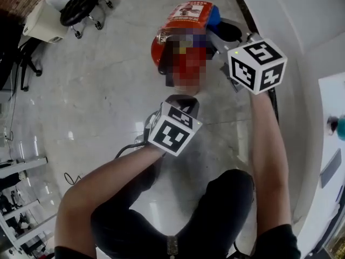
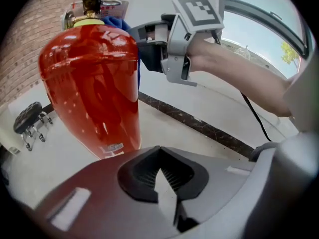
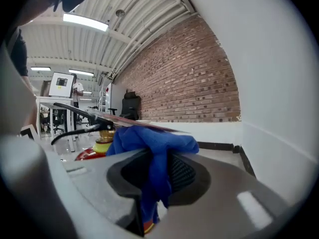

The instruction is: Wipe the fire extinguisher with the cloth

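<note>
Writing: A red-and-white tag [image 1: 190,9] hung at the fire extinguisher's [image 2: 89,83] top and a small label [image 2: 110,147] sat low on its body; the print on both was too small to read.
Fire extinguisher: The glossy red cylinder, with a rounded shoulder, brass neck and black lever, stood upright on the pale polished floor [image 1: 108,90], near the dark strip along the white wall.
Cloth: The blue cloth [image 3: 149,143] was bunched at the extinguisher's top, just beside the brass neck and under the lever.
Right gripper: The right gripper [image 3: 154,183] was pinching the cloth, a fold hanging down between its jaws, and reached level toward the extinguisher's head.
Left gripper: The left gripper [image 2: 164,178] had its jaws pressed together on nothing and pointed down, near the cylinder's lower body and apart from it.
Background: A brick wall [image 3: 184,73] rose behind.
</note>
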